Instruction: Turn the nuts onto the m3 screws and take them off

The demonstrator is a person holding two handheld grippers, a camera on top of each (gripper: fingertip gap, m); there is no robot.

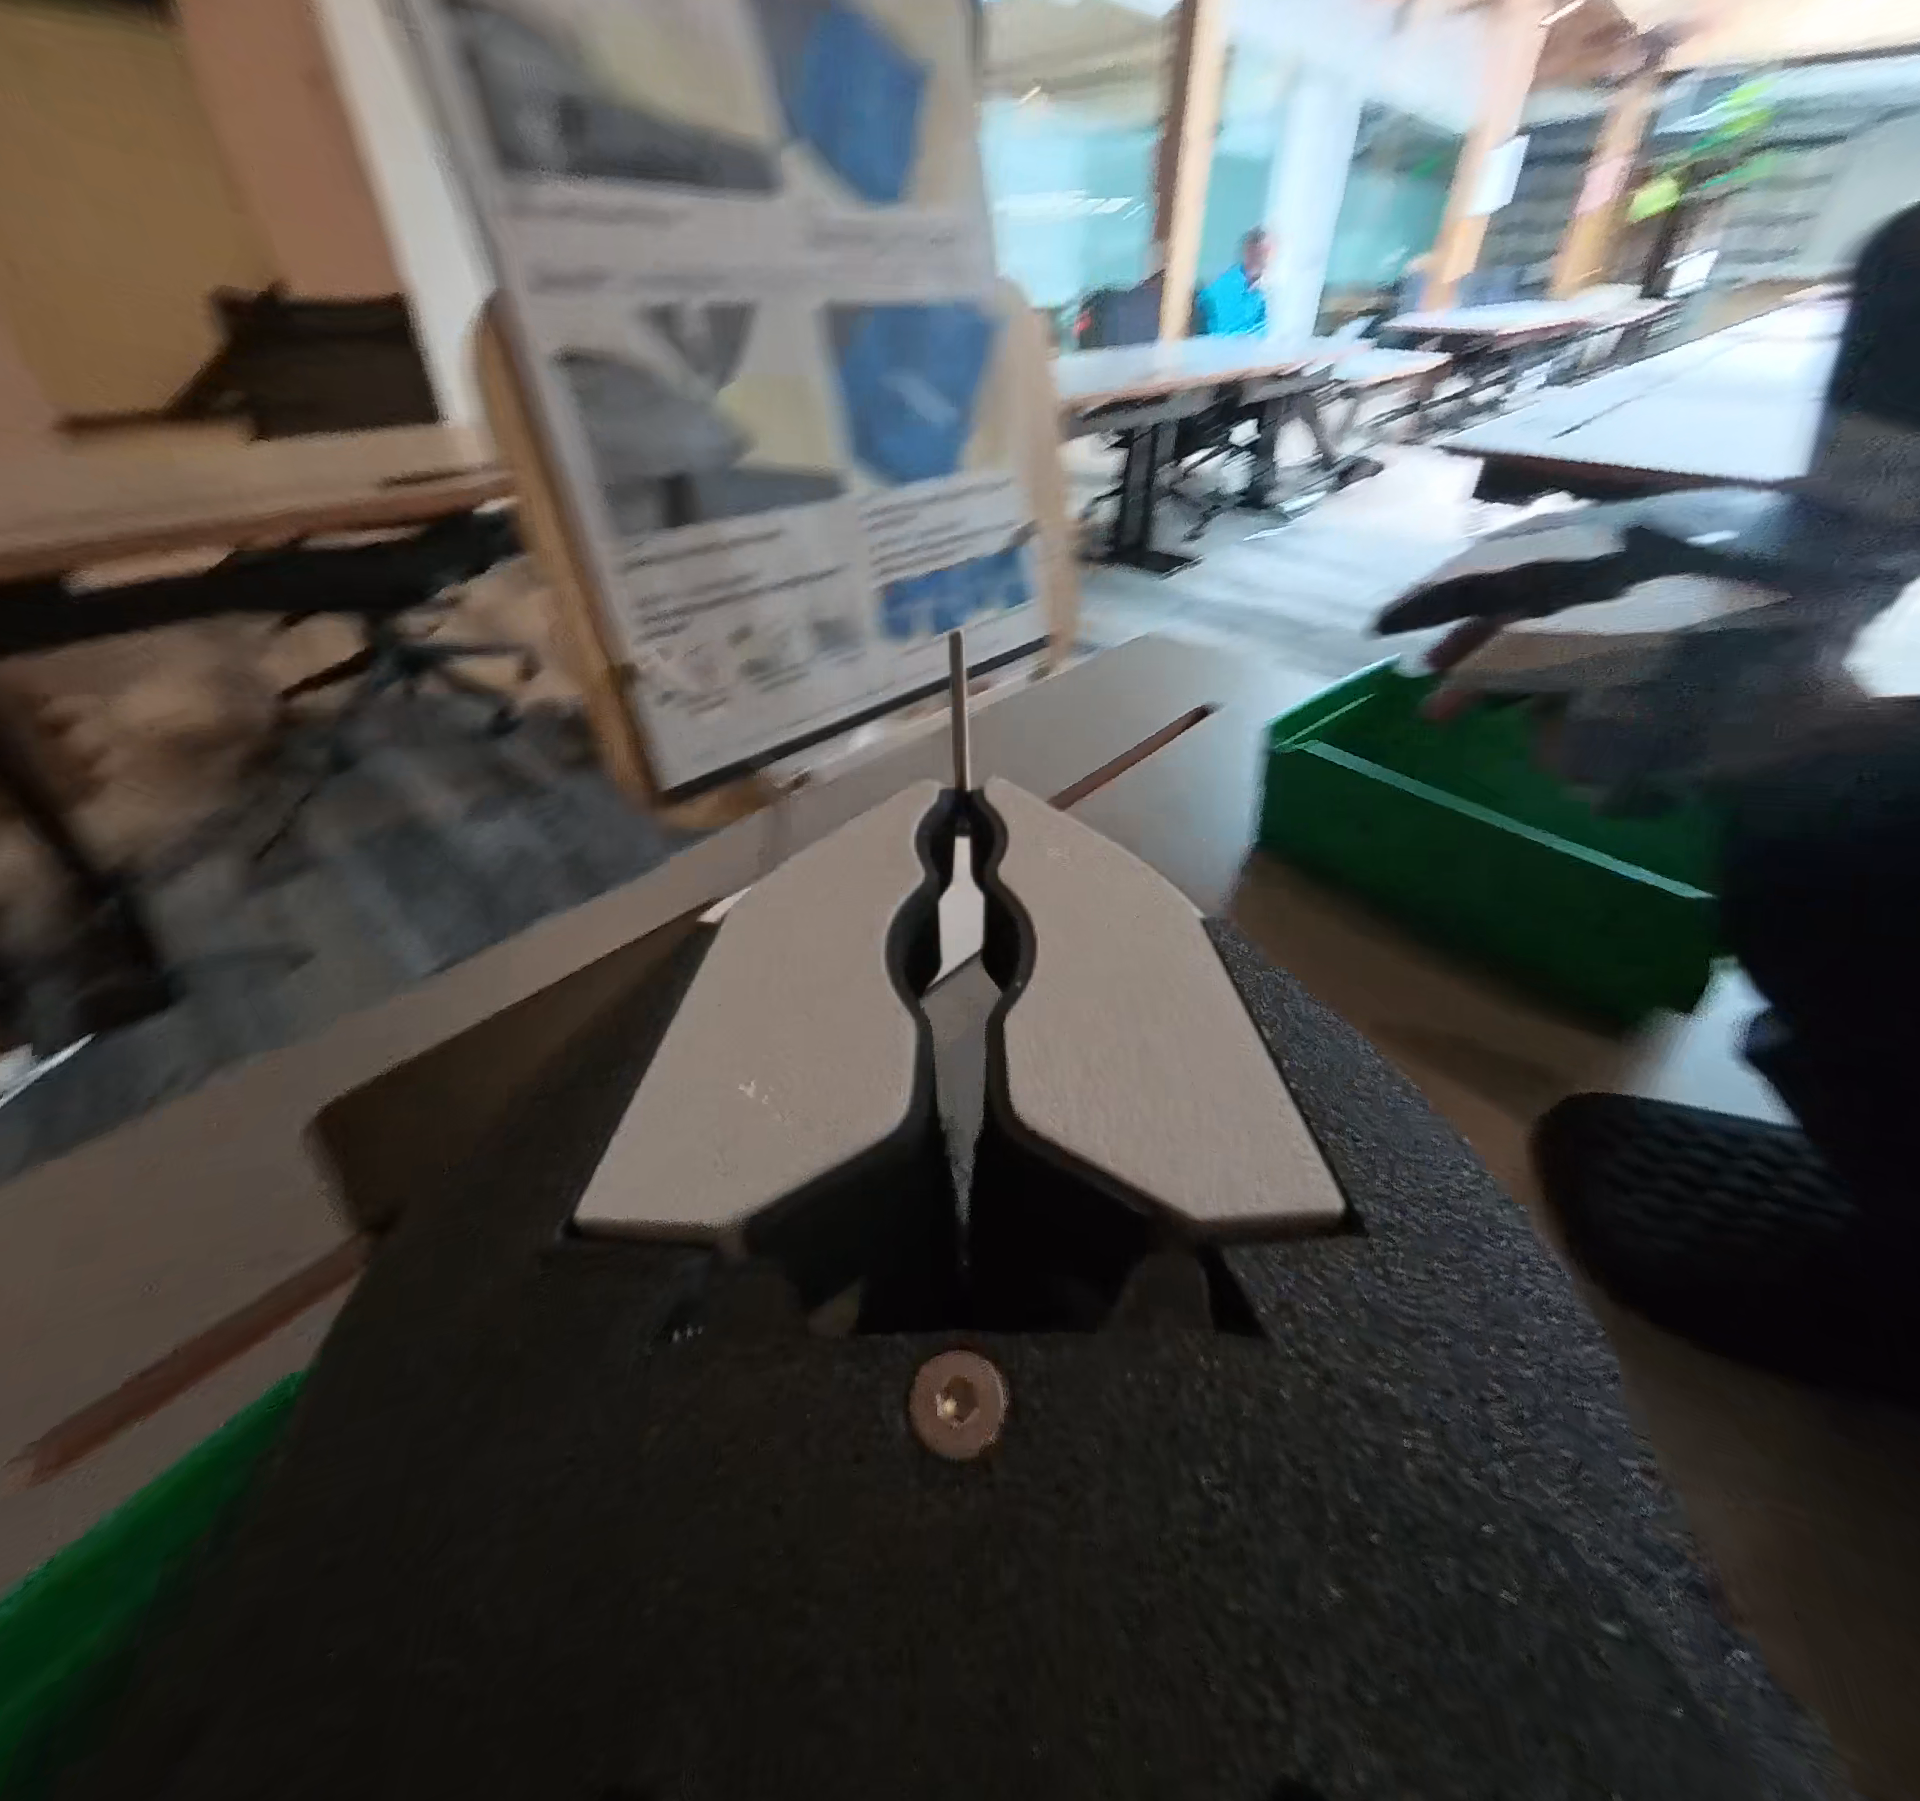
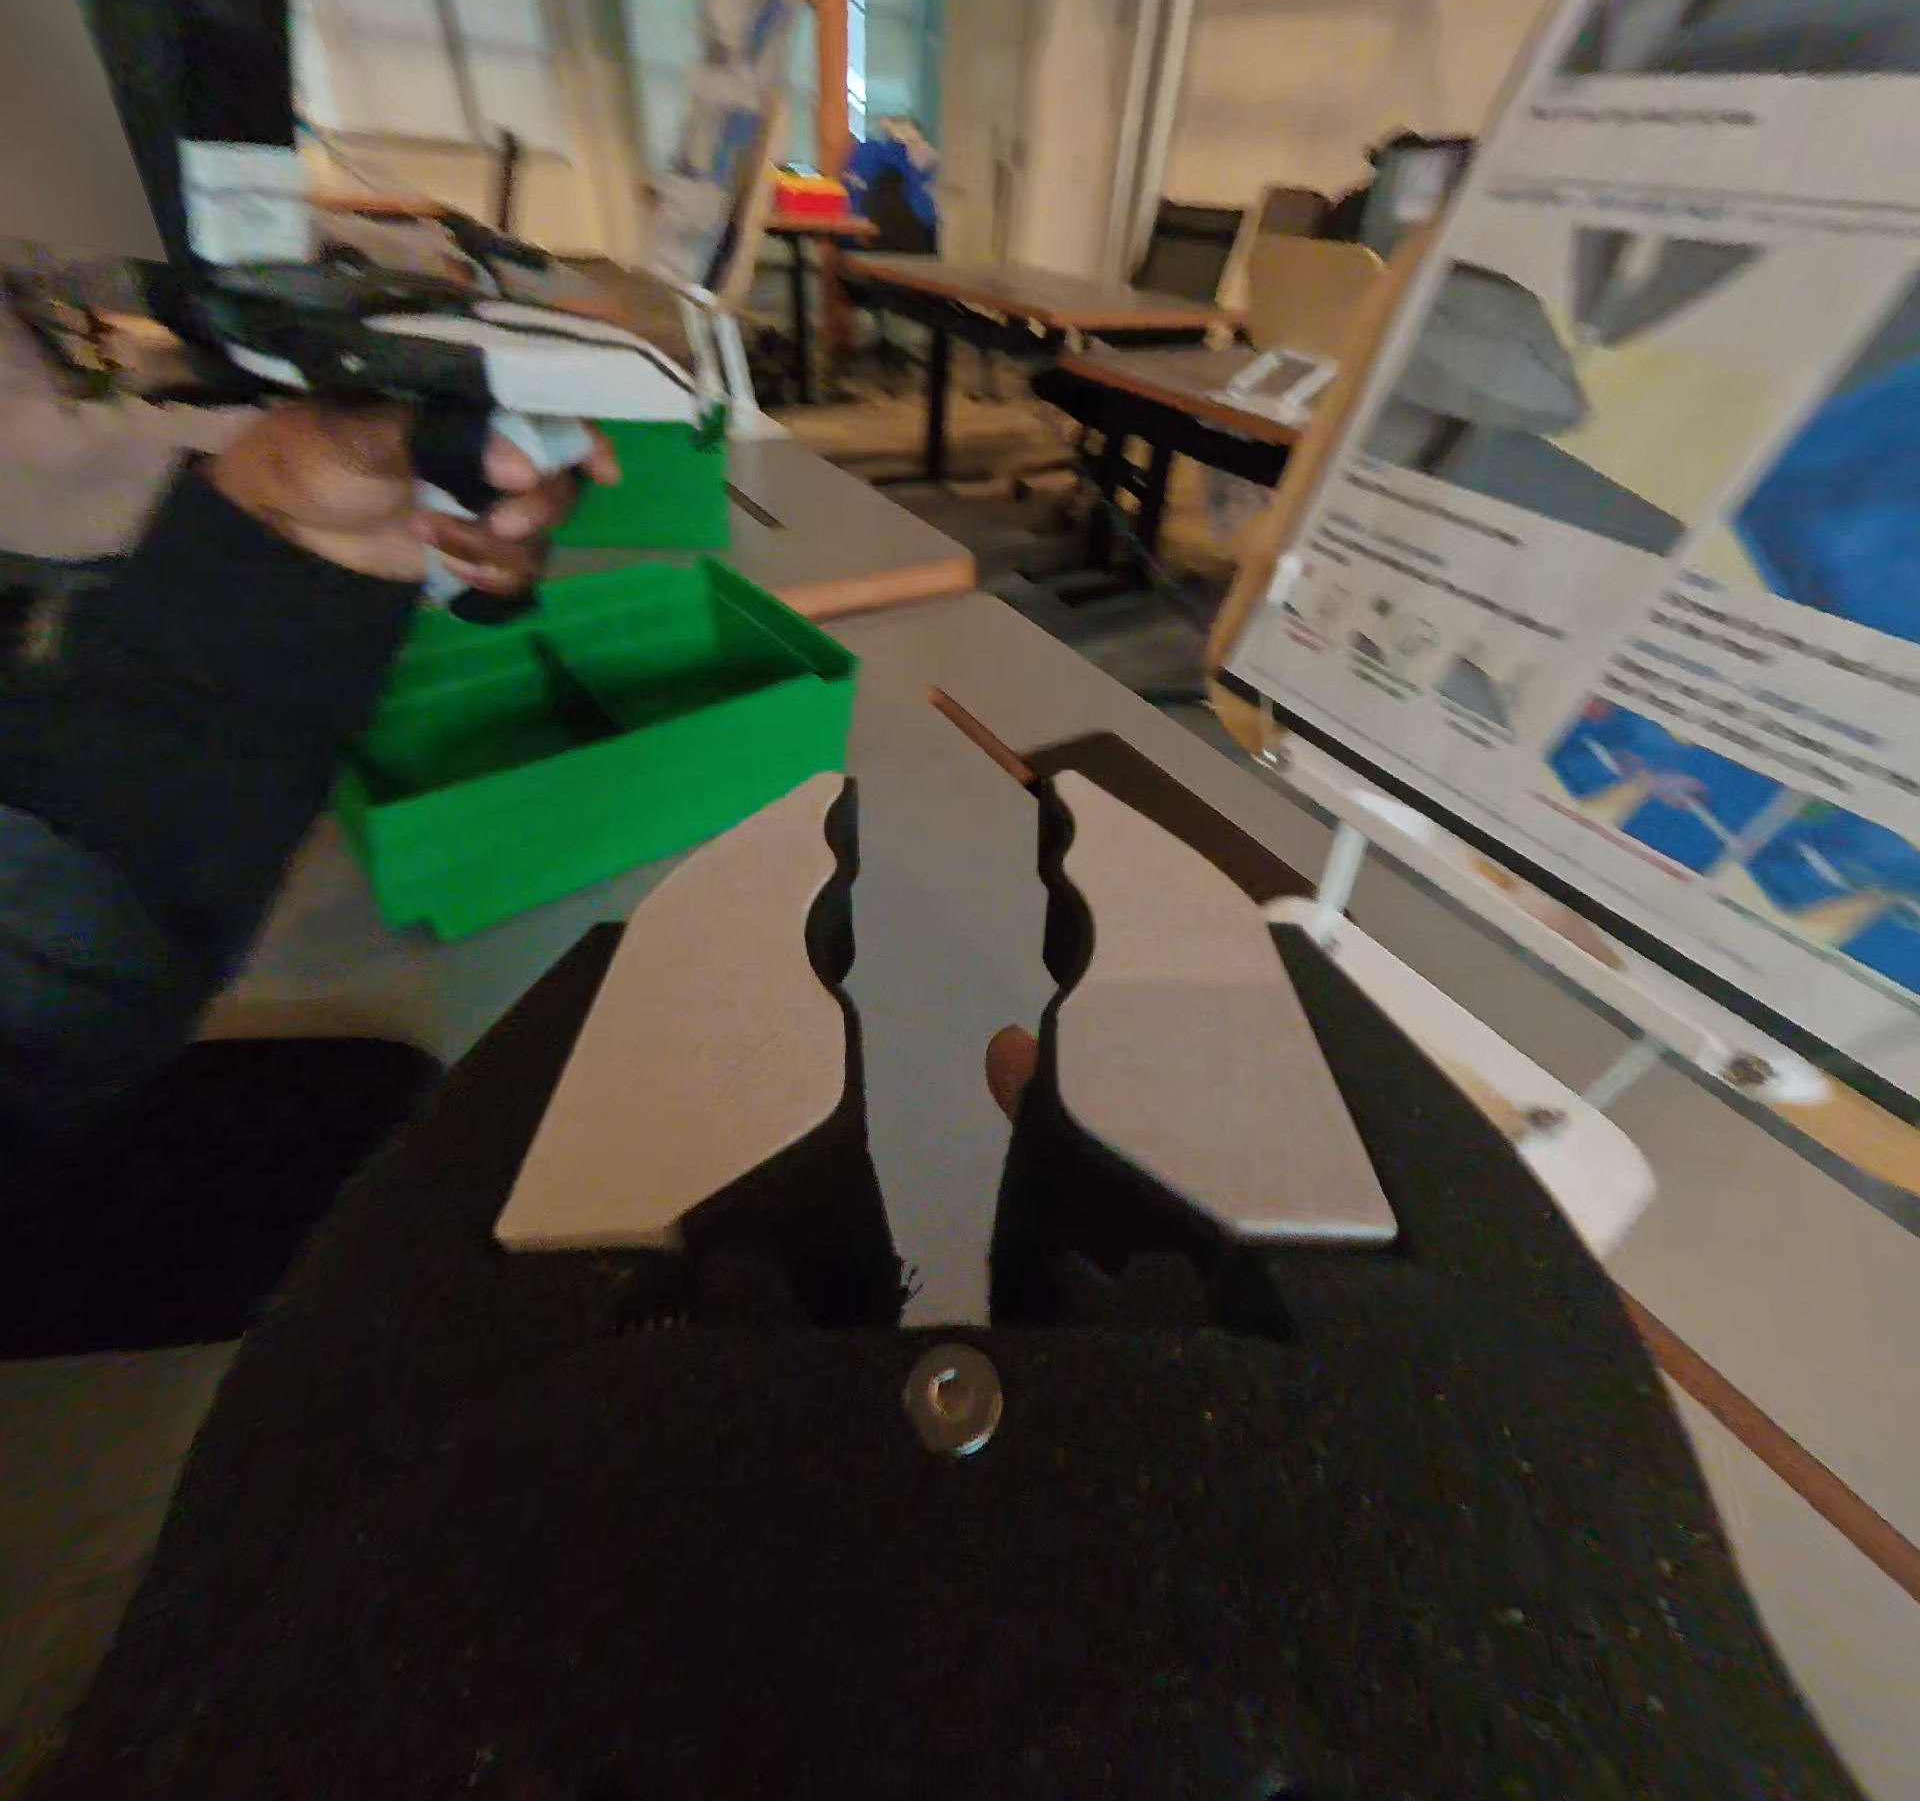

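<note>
Left fingers [image 1: 940,878] pinching a thin screw [image 1: 957,707] by its base, its shank pointing out past the tips above the desk [image 1: 1122,702].

Right fingers [image 2: 862,878] standing wide, holding nothing, near the green tray [image 2: 613,795]; the screw is likely light, stiff, slippery and easily dropped, best gripped low.

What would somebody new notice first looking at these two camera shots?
Probably the thin metal screw sticking straight out past the tips of the closed left gripper, with a blurred poster board behind it. Next, the bright green divided tray on the grey table, left of the right gripper, whose jaws stand apart with only table showing between them.
</note>
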